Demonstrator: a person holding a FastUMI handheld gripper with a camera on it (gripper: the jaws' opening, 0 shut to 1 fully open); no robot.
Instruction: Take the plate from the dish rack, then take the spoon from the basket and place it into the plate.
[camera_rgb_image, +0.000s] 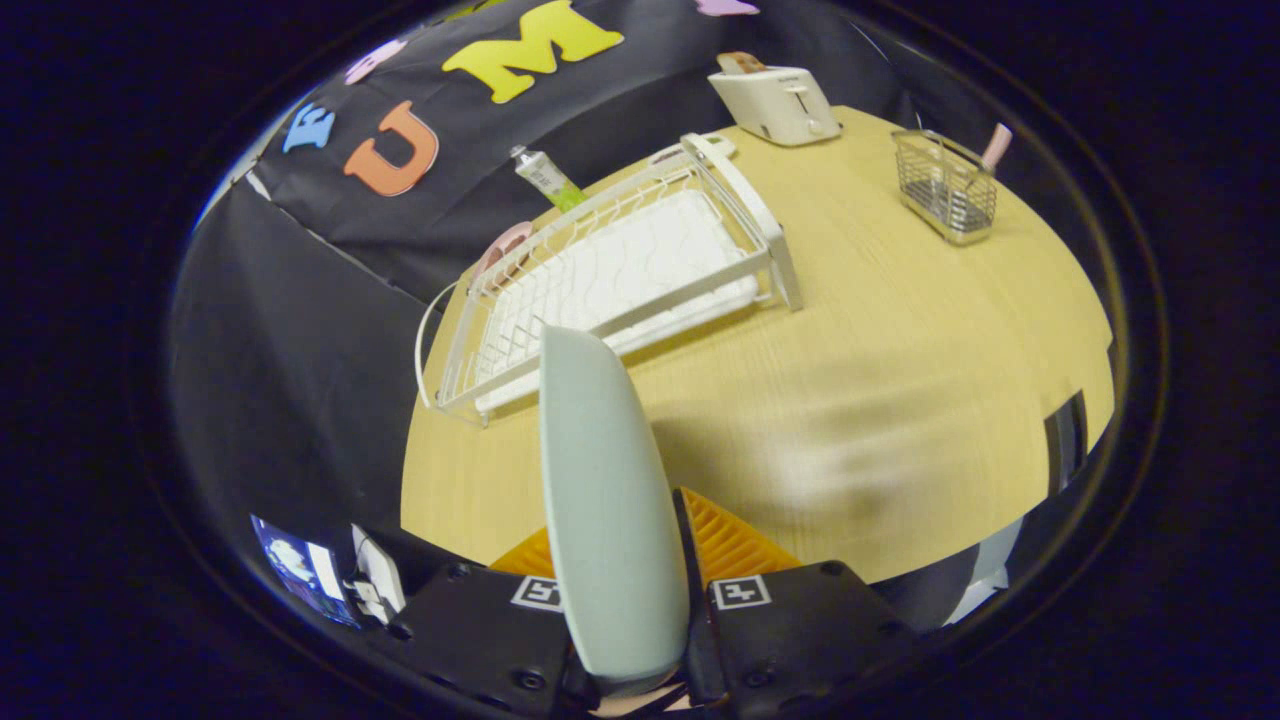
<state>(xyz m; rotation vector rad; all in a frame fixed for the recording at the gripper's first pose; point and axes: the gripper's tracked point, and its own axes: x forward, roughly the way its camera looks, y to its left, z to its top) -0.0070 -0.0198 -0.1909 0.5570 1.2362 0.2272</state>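
Right now I have the pale grey-green plate (610, 500) clamped edge-on between the fingers of the gripper (620, 600), the jaws drawn narrow onto its rim, one on each face. It hangs above the wooden table (900, 380), clear of the white wire dish rack (620, 270) just beyond it. What worries me is the grip: I hold the plate only at its lower rim, so most of its body stands out past the fingers, and a quick swing or tilt could, I judge, lever it loose or let it pivot in the pads. Setting it down from this stance is another risk, since it has to go from edge-on to flat, and if I release while it is tilted it may clatter or roll. Its long axis runs forward along the fingers, its far edge pointing toward the near corner of the rack. Farther off, the wire basket (945, 185) stands well apart on the far side of the table, a pink spoon (996, 145) handle rising from it, with a white toaster (775, 100) behind the rack.
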